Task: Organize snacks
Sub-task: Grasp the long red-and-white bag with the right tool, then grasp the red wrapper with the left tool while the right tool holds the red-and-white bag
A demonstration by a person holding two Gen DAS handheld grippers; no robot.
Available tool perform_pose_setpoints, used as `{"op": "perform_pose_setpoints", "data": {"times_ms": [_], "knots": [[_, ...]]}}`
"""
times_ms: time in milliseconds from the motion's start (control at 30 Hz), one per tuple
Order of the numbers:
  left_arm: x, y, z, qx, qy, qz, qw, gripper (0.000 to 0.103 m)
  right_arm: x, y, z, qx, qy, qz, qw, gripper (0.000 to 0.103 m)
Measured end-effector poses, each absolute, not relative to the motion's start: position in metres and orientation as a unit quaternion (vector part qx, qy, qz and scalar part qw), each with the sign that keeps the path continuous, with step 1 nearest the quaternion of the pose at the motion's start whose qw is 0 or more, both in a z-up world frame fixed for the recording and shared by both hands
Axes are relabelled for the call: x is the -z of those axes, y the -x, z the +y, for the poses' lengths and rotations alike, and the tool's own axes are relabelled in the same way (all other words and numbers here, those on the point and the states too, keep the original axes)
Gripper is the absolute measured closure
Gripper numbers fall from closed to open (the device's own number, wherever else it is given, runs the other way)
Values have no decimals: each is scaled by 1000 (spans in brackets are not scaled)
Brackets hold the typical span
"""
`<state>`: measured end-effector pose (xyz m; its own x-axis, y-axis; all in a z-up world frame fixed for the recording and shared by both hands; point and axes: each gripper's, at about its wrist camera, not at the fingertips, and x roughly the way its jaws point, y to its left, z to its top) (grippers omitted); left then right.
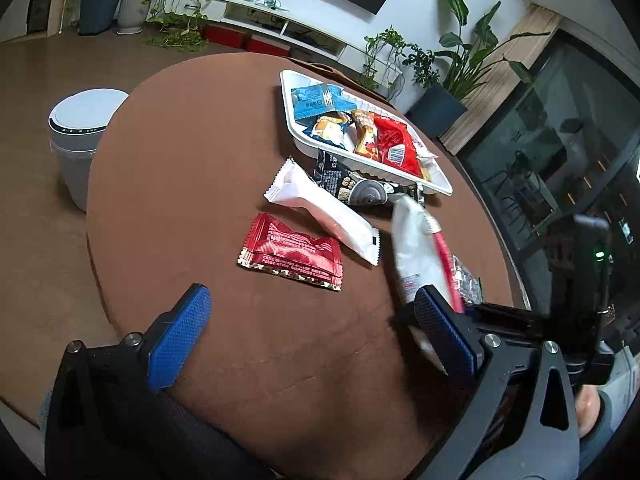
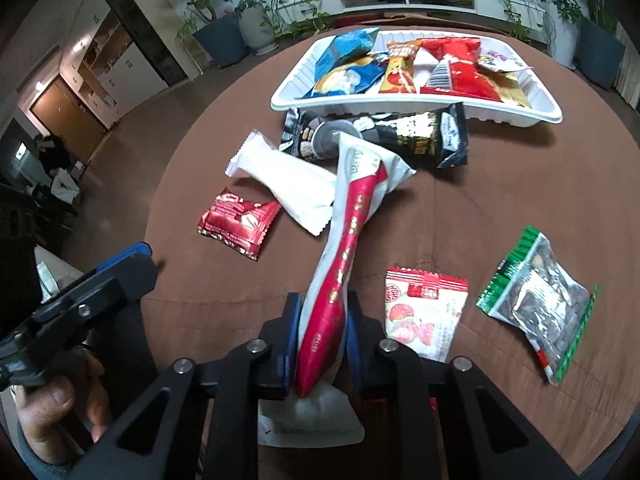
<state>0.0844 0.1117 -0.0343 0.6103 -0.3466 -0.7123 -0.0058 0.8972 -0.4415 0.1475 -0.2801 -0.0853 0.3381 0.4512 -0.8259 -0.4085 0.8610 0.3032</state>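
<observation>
Your right gripper (image 2: pixel 322 330) is clamped on the red-and-white packet (image 2: pixel 344 248): both blue pads press its lower end at the bottom centre of the right wrist view, and the packet runs up the frame from the jaws, its far end over the white bar (image 2: pixel 288 184) and the black packet (image 2: pixel 384 134). In the left wrist view the same packet (image 1: pixel 416 248) stands at right of centre, tilted. Your left gripper (image 1: pixel 312 344) is apart, nothing between its pads, with bare brown table (image 1: pixel 180 160) showing in the gap; the red sachet (image 1: pixel 294 252) lies just above that gap, near but not touching. The white tray (image 2: pixel 552 114), upper centre of the right view, holds several snacks. The strawberry sachet (image 2: pixel 424 312) lies just right of your right jaws, the green-edged bag (image 2: pixel 540 300) further right.
</observation>
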Motion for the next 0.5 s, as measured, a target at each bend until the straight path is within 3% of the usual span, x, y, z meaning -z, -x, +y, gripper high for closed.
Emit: {"op": "perform_pose_setpoints", "data": {"times_ms": [500], "knots": [[40,-133,91,138,66,485,861,1,67,-147,-330,-246,-59,486,836,81]]}}
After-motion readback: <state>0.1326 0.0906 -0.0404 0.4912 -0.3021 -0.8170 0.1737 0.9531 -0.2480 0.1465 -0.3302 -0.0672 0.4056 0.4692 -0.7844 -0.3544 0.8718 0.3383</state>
